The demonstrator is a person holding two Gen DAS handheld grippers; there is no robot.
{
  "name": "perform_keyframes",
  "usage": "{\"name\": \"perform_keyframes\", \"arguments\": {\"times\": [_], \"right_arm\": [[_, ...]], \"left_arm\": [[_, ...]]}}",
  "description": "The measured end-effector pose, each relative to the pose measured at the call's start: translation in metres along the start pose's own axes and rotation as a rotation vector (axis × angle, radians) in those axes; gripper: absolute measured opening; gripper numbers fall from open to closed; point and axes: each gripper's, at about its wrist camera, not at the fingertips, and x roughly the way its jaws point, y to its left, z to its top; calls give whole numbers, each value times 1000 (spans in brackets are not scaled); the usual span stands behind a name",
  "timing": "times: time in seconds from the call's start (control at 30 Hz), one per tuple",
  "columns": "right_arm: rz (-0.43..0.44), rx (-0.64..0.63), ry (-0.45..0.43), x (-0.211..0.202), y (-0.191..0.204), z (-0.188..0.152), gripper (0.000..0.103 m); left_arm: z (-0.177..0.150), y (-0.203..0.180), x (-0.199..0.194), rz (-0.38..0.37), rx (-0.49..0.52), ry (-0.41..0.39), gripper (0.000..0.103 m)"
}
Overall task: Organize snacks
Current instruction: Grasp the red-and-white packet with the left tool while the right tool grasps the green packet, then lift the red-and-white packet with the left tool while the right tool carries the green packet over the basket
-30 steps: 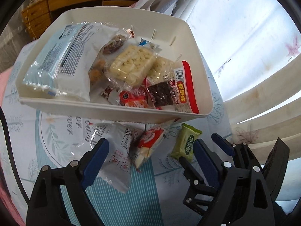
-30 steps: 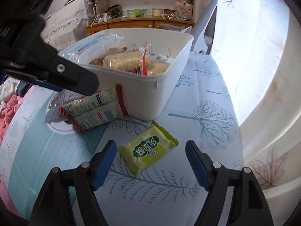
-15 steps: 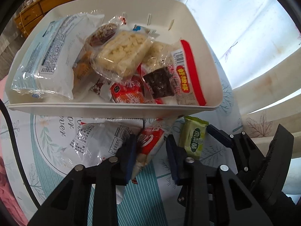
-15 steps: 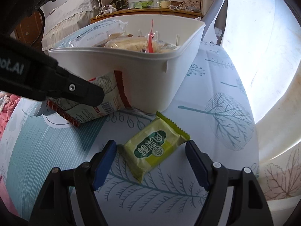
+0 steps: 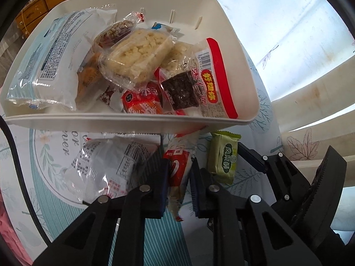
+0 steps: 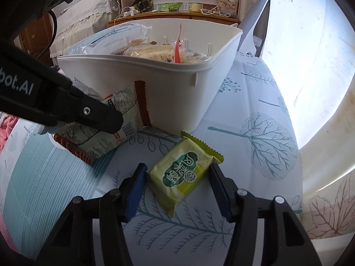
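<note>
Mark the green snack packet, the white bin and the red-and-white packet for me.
green snack packet [image 6: 182, 175]: right wrist view, printed label.
white bin [image 5: 124, 123]: left wrist view, near rim.
red-and-white packet [image 5: 178, 166]: left wrist view, red printed face.

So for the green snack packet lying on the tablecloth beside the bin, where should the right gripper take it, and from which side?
Across its puffy middle, from above. The green packet lies flat on the tablecloth, apart from the white bin, its long sides free and its crimped ends thin. The right gripper already straddles it that way, jaws closing, pads at its sides.
</note>
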Motion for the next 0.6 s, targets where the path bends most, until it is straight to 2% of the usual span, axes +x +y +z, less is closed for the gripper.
{"name": "perform_keyframes", "arguments": {"times": [0.23, 0.6], "right_arm": [[4, 40, 48, -9, 2, -3, 51], [44, 42, 25, -61, 26, 22, 51]], "left_arm": [[-14, 3, -11, -5, -20, 28, 13], [-24, 17, -67, -25, -9, 35, 13]]}}
